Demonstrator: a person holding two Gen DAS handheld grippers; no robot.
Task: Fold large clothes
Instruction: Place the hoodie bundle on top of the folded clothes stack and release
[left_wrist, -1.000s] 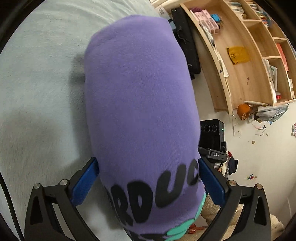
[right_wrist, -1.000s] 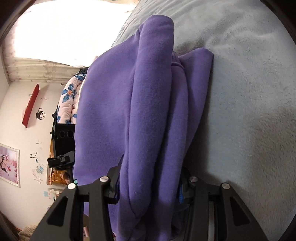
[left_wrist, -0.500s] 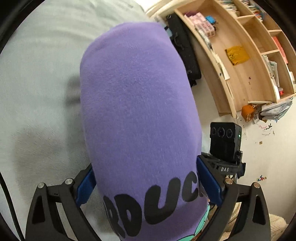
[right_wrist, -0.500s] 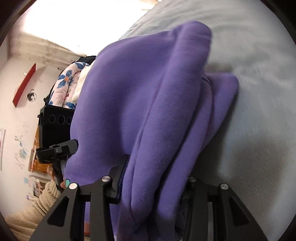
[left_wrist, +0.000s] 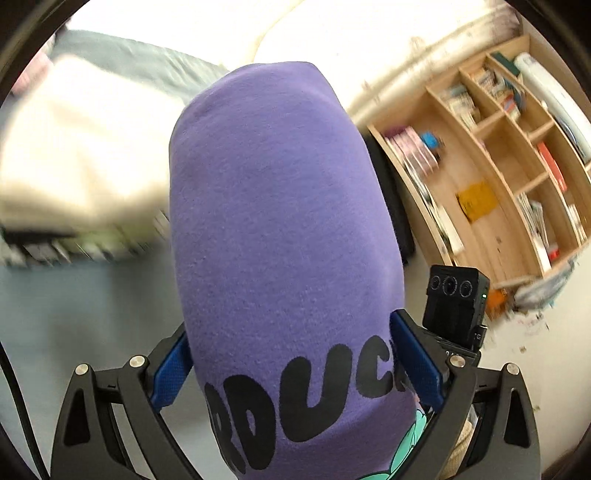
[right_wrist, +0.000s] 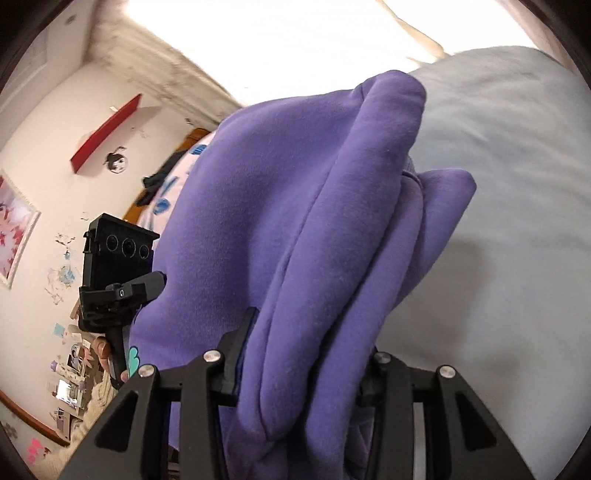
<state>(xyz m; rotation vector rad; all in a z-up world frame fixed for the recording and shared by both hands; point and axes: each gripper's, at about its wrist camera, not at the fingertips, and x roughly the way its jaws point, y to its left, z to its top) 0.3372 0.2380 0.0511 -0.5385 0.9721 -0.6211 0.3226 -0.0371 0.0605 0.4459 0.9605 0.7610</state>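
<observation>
The left gripper (left_wrist: 291, 363) clamps the folded purple sweatshirt (left_wrist: 280, 229), which runs lengthwise from the frame bottom to top centre, black lettering near the pads. The right gripper (right_wrist: 306, 354) pinches its bunched folds above the pale bed (right_wrist: 498, 258).

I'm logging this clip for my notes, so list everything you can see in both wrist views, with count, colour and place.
sweatshirt: one, purple with black lettering and a teal print, folded thick, clamped in both tools
bed cover: one, pale blue-grey, beneath and right of the sweatshirt
bookshelf: one, light wood, against the wall at right, holding books and a yellow item
folded pile: blurred, cream on top, far left on the bed
wall shelf: one, red, upper left wall
picture: one, pink, left wall
left tool: black, blue pads, shut on the sweatshirt
right tool: black, shut on the sweatshirt's bunched layers
</observation>
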